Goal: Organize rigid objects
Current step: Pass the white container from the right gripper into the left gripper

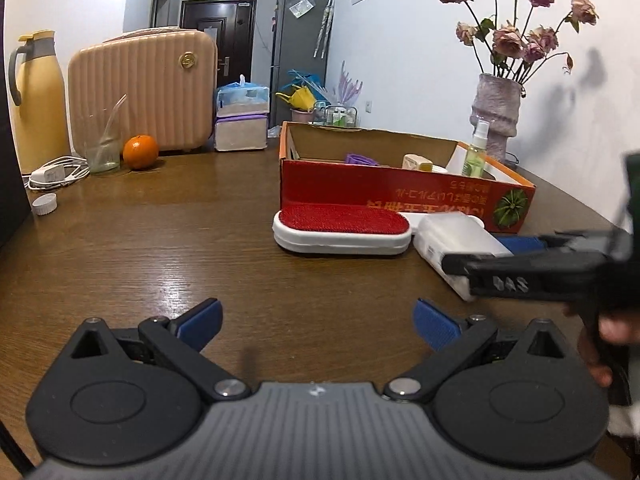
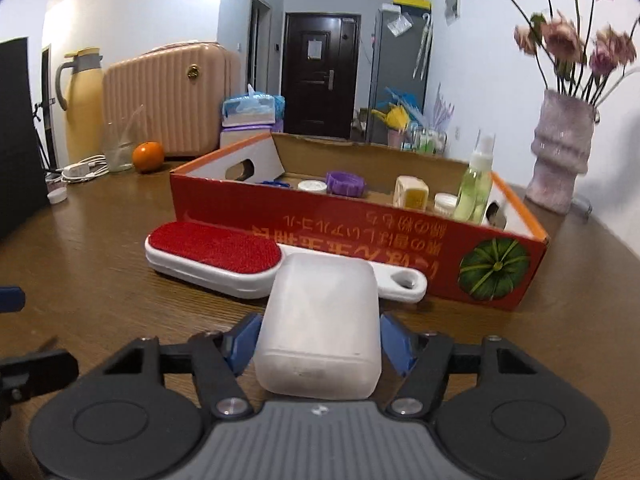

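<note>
Right hand-held gripper (image 2: 318, 344) clamps white container (image 2: 320, 320) | left hand-held gripper (image 1: 318, 322) wide open, empty | lint brush handle (image 2: 400, 280) visible only right view

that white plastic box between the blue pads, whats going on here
A person is tidying a wooden table with a handheld tool in each hand. The right tool has the white plastic box between its pads, which look pressed against its sides, just in front of the red cardboard box already holding a spray bottle and small jars. A red lint brush lies on the table beside it. The left tool is open and holds nothing.
</note>
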`<state>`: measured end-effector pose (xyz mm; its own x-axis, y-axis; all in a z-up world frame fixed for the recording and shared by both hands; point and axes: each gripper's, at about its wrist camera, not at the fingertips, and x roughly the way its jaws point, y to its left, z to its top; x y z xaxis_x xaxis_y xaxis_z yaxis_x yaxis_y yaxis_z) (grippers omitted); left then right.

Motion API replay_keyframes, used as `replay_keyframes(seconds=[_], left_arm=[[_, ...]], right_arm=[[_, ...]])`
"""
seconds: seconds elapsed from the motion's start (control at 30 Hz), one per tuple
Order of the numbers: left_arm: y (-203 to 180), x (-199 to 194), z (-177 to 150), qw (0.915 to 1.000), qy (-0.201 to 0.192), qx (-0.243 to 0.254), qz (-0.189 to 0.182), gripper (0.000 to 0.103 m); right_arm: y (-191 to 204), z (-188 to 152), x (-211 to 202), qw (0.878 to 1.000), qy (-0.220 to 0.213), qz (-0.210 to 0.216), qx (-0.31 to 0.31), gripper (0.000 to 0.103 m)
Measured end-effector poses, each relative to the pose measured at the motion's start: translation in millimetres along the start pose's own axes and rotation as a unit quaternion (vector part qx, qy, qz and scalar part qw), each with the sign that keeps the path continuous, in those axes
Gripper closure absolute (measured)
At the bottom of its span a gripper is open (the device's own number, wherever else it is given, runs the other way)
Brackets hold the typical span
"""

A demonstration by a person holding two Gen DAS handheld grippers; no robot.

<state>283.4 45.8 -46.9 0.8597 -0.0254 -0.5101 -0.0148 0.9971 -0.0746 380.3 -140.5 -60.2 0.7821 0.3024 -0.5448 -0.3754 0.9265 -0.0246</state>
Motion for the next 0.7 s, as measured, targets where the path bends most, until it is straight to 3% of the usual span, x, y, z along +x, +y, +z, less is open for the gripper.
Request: replay_keyframes(seconds=[0.1, 0.27, 0.3, 0.33, 0.37, 0.43, 0.53, 0.6, 0.7], left_arm=[[-3, 1, 2, 1.0, 0.001, 0.006, -0.004, 0.0], [-18, -1, 2, 0.9994, -0.003, 0.026, -0.025, 0.0], [-22, -1, 2, 0.9991, -0.002, 0.028, -0.032, 0.0], [-25, -1, 2, 0.9989, -0.001, 0.03, -0.038, 0.0], [-30, 0, 2, 0.9985, 0.001, 0.031, -0.046, 0.0], [-38, 1, 2, 0.9975, 0.005, 0.032, -0.062, 0.0], [-51, 2, 4, 0.9951, 0.008, 0.031, -0.093, 0.002], [-57, 3, 8, 0.9935, 0.016, 0.018, -0.111, 0.01], [-63, 10, 12, 0.9903, 0.033, -0.007, -0.135, 0.034]], right_arm=[[4, -13, -20, 0.999, -0.004, 0.031, -0.016, 0.039], [11, -45, -73, 0.987, -0.006, 0.13, -0.095, 0.038], [8, -47, -78, 0.988, -0.005, 0.122, -0.095, 0.034], [2, -50, -84, 0.992, -0.007, 0.09, -0.086, 0.021], [-4, -52, -88, 0.995, -0.01, 0.058, -0.078, 0.016], [-18, -54, -91, 0.999, -0.012, 0.014, -0.047, 0.019], [-38, -53, -93, 1.0, -0.011, -0.001, 0.007, 0.031], [-48, -52, -98, 0.999, -0.028, 0.01, 0.038, 0.035], [-61, -46, -99, 0.994, -0.048, 0.043, 0.084, 0.043]])
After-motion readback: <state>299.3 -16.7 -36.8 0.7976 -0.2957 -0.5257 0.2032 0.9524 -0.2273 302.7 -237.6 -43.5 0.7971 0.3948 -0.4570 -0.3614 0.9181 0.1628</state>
